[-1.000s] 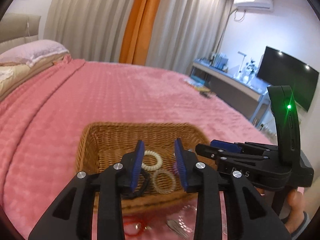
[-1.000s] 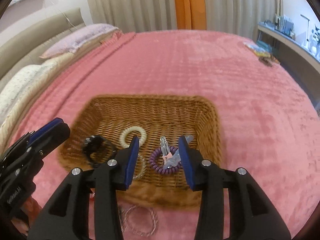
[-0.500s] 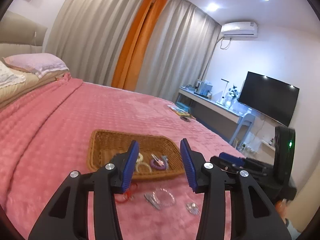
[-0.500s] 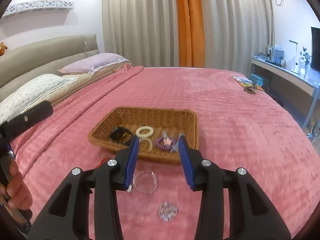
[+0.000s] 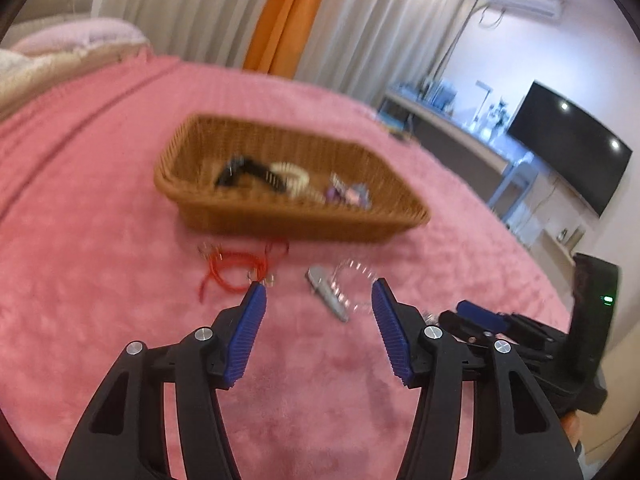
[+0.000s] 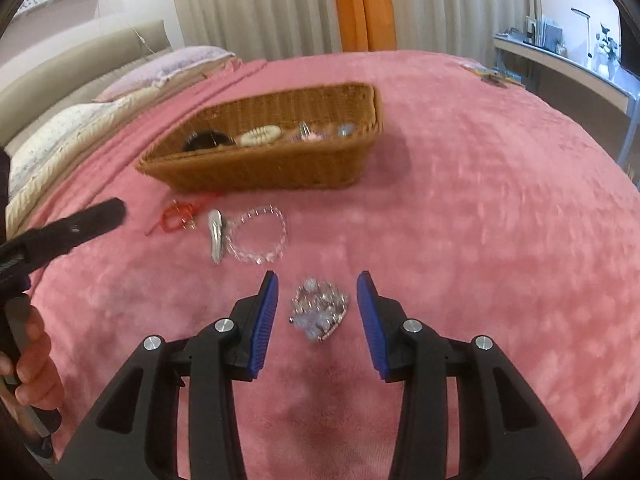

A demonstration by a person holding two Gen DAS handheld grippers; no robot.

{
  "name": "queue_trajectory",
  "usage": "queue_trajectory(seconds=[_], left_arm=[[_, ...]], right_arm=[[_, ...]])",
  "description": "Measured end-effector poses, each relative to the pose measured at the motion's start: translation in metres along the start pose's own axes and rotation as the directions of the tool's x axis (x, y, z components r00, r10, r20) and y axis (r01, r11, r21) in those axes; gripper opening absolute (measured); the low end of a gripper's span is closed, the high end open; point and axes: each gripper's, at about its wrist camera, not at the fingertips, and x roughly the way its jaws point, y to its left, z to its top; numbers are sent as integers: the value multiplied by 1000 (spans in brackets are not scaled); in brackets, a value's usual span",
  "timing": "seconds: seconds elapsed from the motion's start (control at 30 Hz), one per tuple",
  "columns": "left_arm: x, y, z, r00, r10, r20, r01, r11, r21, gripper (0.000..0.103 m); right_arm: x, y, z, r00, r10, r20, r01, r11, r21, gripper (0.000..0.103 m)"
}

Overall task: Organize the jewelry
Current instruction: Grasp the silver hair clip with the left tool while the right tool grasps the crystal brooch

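Observation:
A wicker basket [image 5: 224,216] [image 6: 280,172] sits on the pink bedspread and holds hair ties, a black band and clips. In front of it lie a red cord bracelet [image 5: 234,270] [image 6: 176,216], a silver hair clip [image 5: 326,294] [image 6: 216,234] and a clear bead bracelet [image 5: 356,286] [image 6: 258,236]. A sparkly beaded piece [image 6: 320,308] lies between my right gripper's open fingers. My right gripper [image 6: 316,284] is open and empty just above it. My left gripper [image 5: 318,294] is open and empty, near the hair clip and clear bracelet.
The pink bedspread [image 6: 480,220] spreads around the basket. Pillows [image 6: 80,120] lie at the far left. A desk and TV [image 5: 568,152] stand past the bed's right edge. The other gripper shows at each view's side, in the left wrist view [image 5: 520,328].
Both grippers have pulled back from over the basket, then dropped toward the loose pieces on the bedspread. Both jaws have opened wider.

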Motion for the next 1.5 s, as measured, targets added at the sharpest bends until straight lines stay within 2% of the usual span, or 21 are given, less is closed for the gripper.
queue_trajectory(seconds=[0.13, 0.33, 0.4, 0.6, 0.7, 0.83, 0.9, 1.0, 1.07, 1.2, 1.27, 1.3, 1.37, 1.43, 1.5], left_arm=[[34, -2, 3, 994, 30, -101, -30, 1000, 10, 53], [70, -10, 5, 979, 100, -180, -96, 995, 30, 46], [81, -12, 6, 972, 129, -196, -123, 992, 41, 40], [91, -24, 5, 961, 199, -191, -176, 976, 131, 40], [88, -28, 2, 962, 186, -199, -151, 972, 177, 21], [76, -24, 0, 961, 169, -218, -119, 967, 225, 14], [70, -21, -3, 960, 152, -237, -92, 965, 244, 14], [59, -18, -7, 954, 153, -259, -67, 947, 314, 14], [53, -16, -8, 951, 146, -274, -52, 945, 322, 13], [44, -15, -17, 953, 148, -264, -47, 934, 355, 18], [39, -14, -21, 959, 136, -249, -46, 940, 338, 20], [39, -11, -20, 963, 128, -237, -48, 947, 316, 21], [39, -11, -22, 968, 113, -226, -45, 957, 286, 24], [39, -10, -21, 971, 92, -220, -33, 965, 258, 33], [42, -12, -19, 972, 93, -216, -37, 968, 249, 37]], right_arm=[[9, -1, -6, 999, -4, -33, 4, 1000, -1, 38], [19, -5, -7, 997, 0, -76, 2, 1000, 22, 38], [20, -5, -7, 997, -4, -74, 5, 1000, 19, 38], [20, -9, -7, 997, 15, -71, -13, 999, 32, 38], [19, -9, -7, 997, 17, -72, -15, 999, 29, 38], [20, -10, -7, 997, 23, -76, -20, 999, 29, 38], [20, -10, -7, 997, 24, -77, -22, 999, 28, 38], [20, -10, -7, 997, 27, -77, -25, 999, 28, 38], [20, -10, -8, 997, 29, -76, -27, 999, 27, 38], [18, -9, -8, 997, 35, -68, -34, 999, 23, 38], [18, -8, -8, 997, 35, -69, -34, 999, 18, 38], [19, -6, -9, 997, 34, -72, -33, 999, 13, 43], [20, -2, -10, 996, 27, -80, -27, 1000, -5, 47], [21, 4, -10, 997, 0, -80, -2, 1000, -30, 47], [25, 8, -10, 996, -22, -85, 18, 999, -47, 47]])
